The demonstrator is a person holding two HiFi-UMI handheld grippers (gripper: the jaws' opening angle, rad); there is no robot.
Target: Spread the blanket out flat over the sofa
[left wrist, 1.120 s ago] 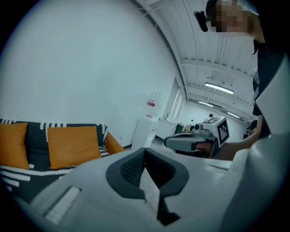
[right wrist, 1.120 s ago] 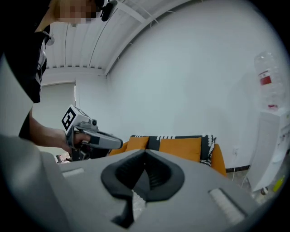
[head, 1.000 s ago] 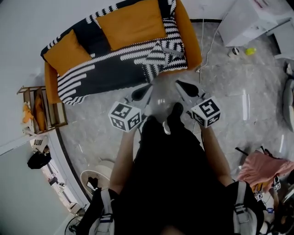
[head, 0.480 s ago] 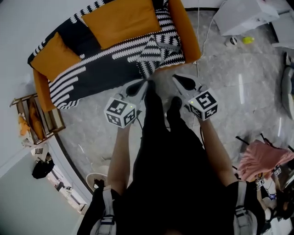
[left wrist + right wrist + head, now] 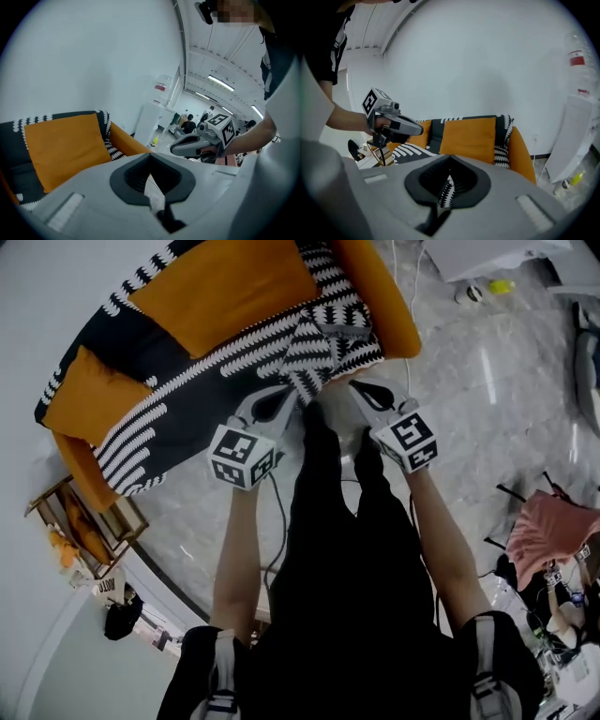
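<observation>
- Head view: the blanket (image 5: 202, 395), black-and-white patterned, is shown draped over the seat and back of the orange sofa (image 5: 380, 296). It is bunched at the front edge, where the left gripper (image 5: 279, 401) and the right gripper (image 5: 364, 395) meet it.
- Left gripper view: the fingers (image 5: 131, 178) are pressed together on a pale strip of the blanket's edge.
- Right gripper view: the fingers (image 5: 422, 183) are pinched on a patterned fold. The cloth is judged light, soft and limp, so hold is best taken along the hem, with the two grips well apart.
</observation>
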